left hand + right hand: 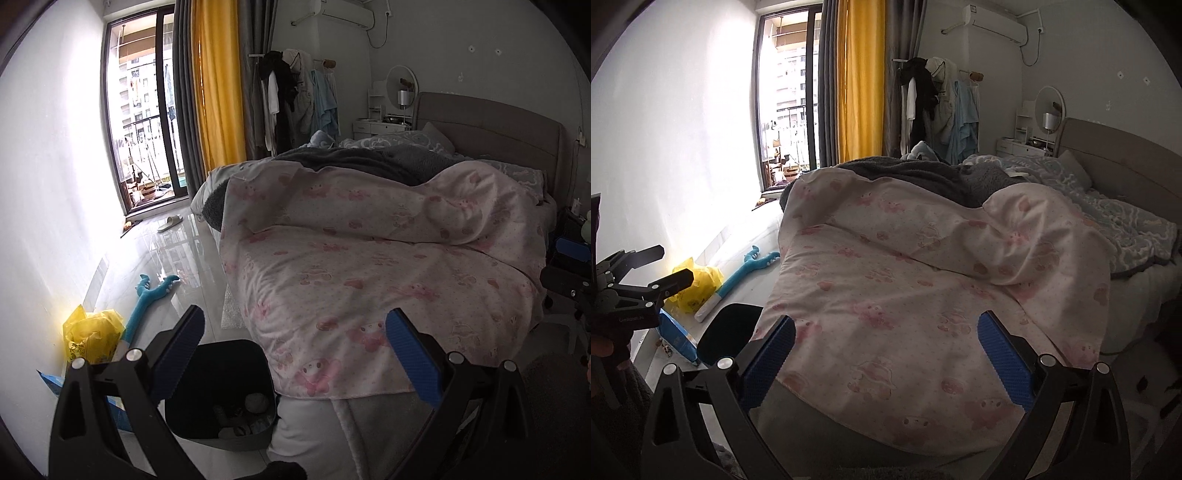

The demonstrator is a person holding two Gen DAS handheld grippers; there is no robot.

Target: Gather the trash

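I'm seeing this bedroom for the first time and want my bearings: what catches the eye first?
The pink cartoon-print duvet heaped over the bed fills the middle of both views. Behind it a bright yellow curtain hangs beside the balcony door. On the floor along the left wall lie a yellow plastic bag and a blue plush toy, with a dark trash bin holding some rubbish at the bed's foot.

Glossy pale tiled floor (184, 258), carrying a dark bin (221, 391) beside the bed (369, 258), a yellow bag (92, 336) by the wall, a blue plush toy (147, 299), a slipper (170, 222). On the bed: pink-printed quilt (905, 288), grey blanket (362, 160).
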